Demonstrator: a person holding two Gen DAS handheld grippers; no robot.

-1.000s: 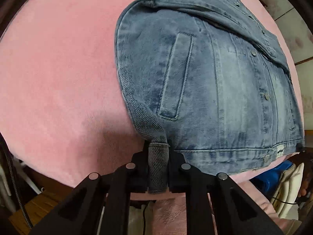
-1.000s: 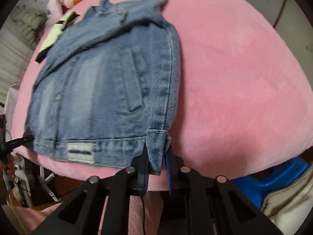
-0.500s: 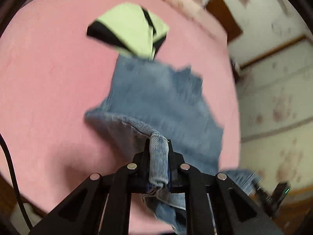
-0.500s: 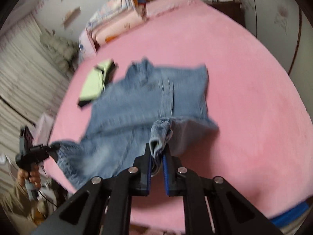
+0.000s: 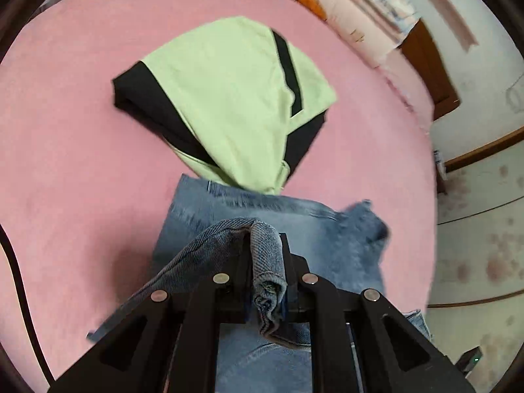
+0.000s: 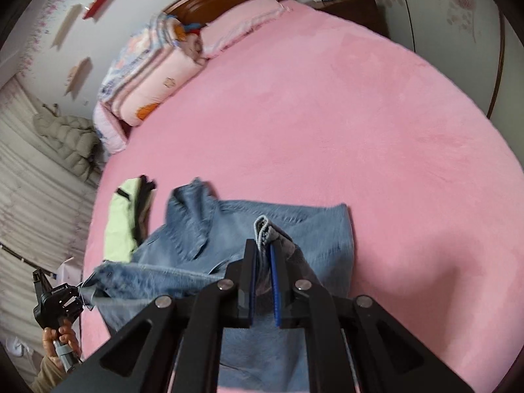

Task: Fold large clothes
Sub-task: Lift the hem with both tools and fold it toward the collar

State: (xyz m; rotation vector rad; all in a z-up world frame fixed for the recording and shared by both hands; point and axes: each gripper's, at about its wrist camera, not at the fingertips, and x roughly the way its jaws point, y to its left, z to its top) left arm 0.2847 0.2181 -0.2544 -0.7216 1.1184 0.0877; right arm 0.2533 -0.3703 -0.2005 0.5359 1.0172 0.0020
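Two tools, left tool (image 5: 266, 262) and right tool (image 6: 262, 262), clench denim jacket (image 6: 294, 229) hem | your carried fold risks burying green shirt (image 5: 235, 98) just beyond, or bunching unevenly.

No text, label, brand or number can be read in either view. The folded quilt (image 6: 147, 75) at the head of the bed carries only small printed pictures, and the wall (image 6: 458, 16) shows a faint flower pattern, no letters.

Black grippers (image 5: 265, 281) — silver screws, blue-edged jaws, perhaps tan sleeve (image 6: 46, 375).
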